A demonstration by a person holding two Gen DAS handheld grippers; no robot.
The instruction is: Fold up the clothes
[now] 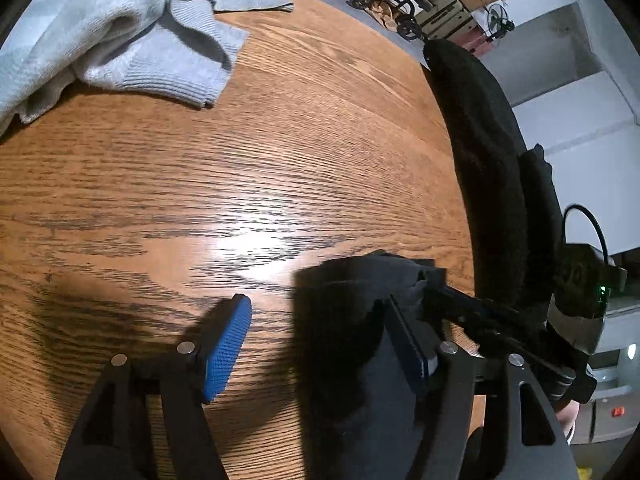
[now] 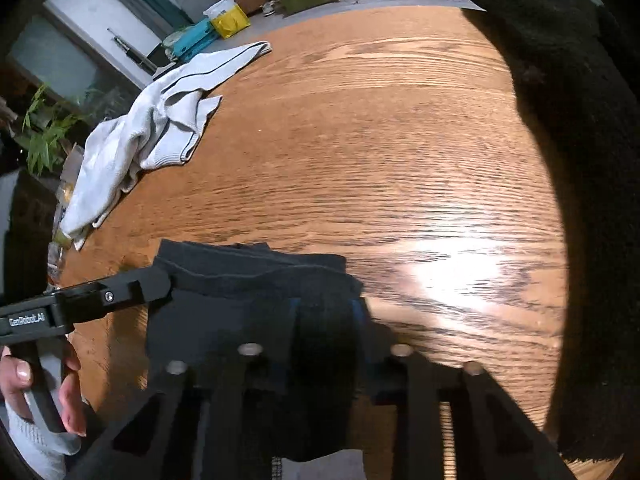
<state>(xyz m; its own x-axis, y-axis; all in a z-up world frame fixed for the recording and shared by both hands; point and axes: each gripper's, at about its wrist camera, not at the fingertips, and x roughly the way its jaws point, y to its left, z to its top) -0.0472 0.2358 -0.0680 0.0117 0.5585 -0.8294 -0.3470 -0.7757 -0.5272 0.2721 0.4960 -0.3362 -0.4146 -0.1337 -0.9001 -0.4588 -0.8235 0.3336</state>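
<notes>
Cluttered room bkgd, oak table (image 2: 400,140). Dark garment (image 2: 256,280) bunched at 6 o'clock, near edge. Right gripper (image 2: 324,332) clamped on it. Left gripper (image 1: 332,344) spread wide, cloth draped vs inner pad (image 1: 404,340), unpinched. Grey sweater (image 1: 120,36) far at 10 o'clock, nearer left.

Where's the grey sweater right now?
The grey sweater lies crumpled at the table's far left edge in the right wrist view, well beyond the dark garment.
</notes>
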